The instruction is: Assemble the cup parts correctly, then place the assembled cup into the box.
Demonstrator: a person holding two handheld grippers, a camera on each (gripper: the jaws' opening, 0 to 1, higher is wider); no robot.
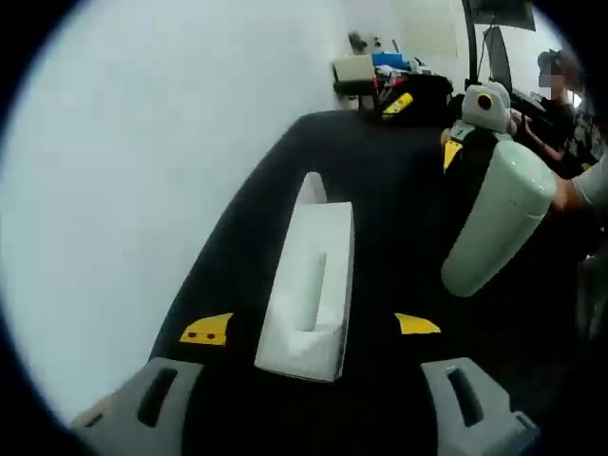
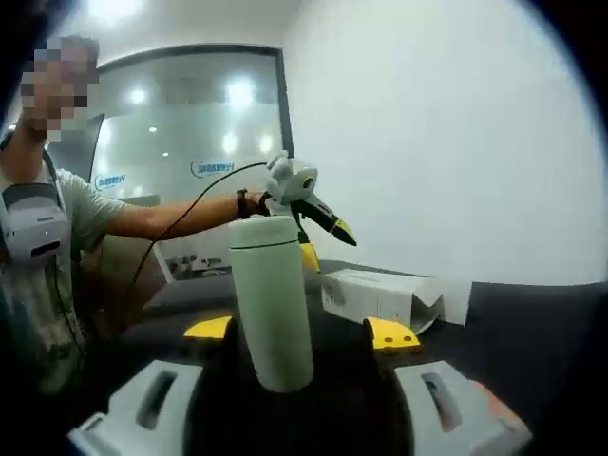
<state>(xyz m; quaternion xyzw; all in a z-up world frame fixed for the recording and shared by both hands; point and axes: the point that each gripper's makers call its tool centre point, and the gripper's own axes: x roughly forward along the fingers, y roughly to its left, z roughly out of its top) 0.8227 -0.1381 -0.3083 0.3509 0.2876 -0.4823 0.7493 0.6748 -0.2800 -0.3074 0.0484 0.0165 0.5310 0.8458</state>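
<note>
A pale green cup (image 2: 272, 294) with its lid on stands between my right gripper's (image 2: 299, 331) jaws, which are shut on its lower body. In the left gripper view the same cup (image 1: 499, 214) hangs tilted above the dark table (image 1: 399, 218), with the right gripper (image 1: 465, 142) at its upper end. A white box (image 1: 309, 285) lies on the table with its flap open, straight ahead of my left gripper (image 1: 312, 328), whose jaws stand wide open with nothing between them. In the right gripper view the left gripper (image 2: 326, 244) is just behind the cup's top, and the box (image 2: 380, 294) lies to the right.
A person (image 2: 57, 237) stands at the left, one arm stretched out to the left gripper. A white wall (image 1: 142, 142) runs along the table's left side. Cluttered items (image 1: 380, 81) and a monitor sit beyond the table's far end.
</note>
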